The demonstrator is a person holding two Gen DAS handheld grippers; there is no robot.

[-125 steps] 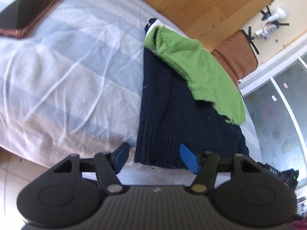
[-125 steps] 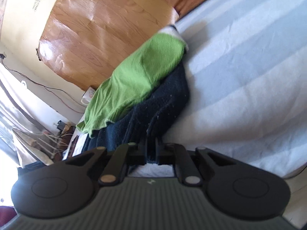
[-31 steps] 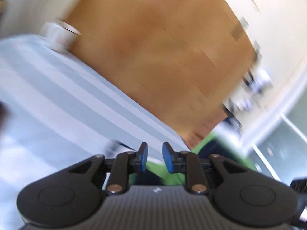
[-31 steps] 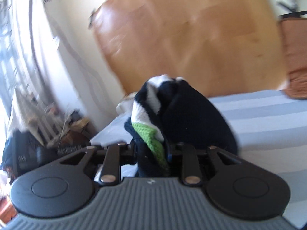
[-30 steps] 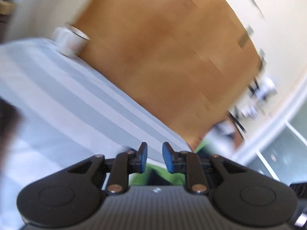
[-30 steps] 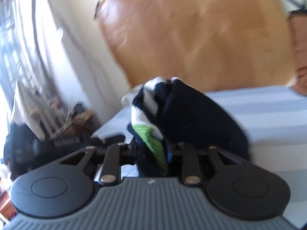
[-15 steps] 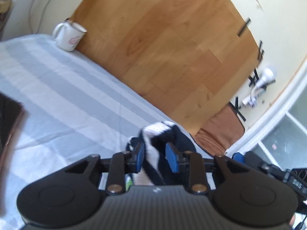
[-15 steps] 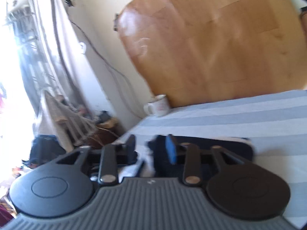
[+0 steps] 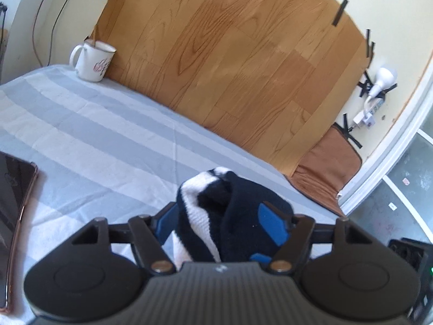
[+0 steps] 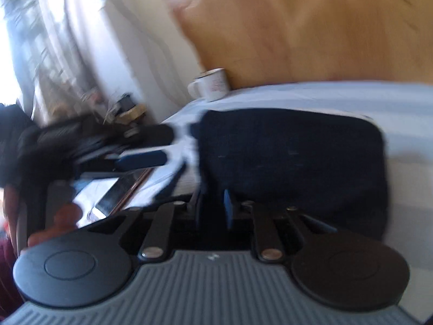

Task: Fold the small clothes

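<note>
My left hand-held gripper (image 9: 222,224) has its blue fingers (image 9: 270,226) spread wide, one on each side of a bunched fold of the navy sweater (image 9: 238,216), whose white knit band shows on the left of the bundle. The fingers stand close beside the fabric, but I cannot tell whether they touch it. My right hand-held gripper (image 10: 212,211) has its two fingers parted by a narrow gap, right at the near edge of the same navy sweater (image 10: 292,159); nothing visible sits between them, though the view is blurred. From that side the sweater lies as a flat, roughly rectangular folded shape on the bed's blue-and-white striped sheet (image 9: 94,140).

Further out, a dark phone with a copper-coloured rim (image 9: 13,203) lies on the sheet well to the left of the bundle. A white enamel mug (image 9: 92,61) stands at the far corner of the bed against the wood-grain panel (image 9: 230,62) on the wall. A brown cushion (image 9: 330,170) sits at the far right end of the bed. In the right wrist view my other gripper (image 10: 140,159) appears blurred to the left of the sweater, above the phone (image 10: 119,192).
</note>
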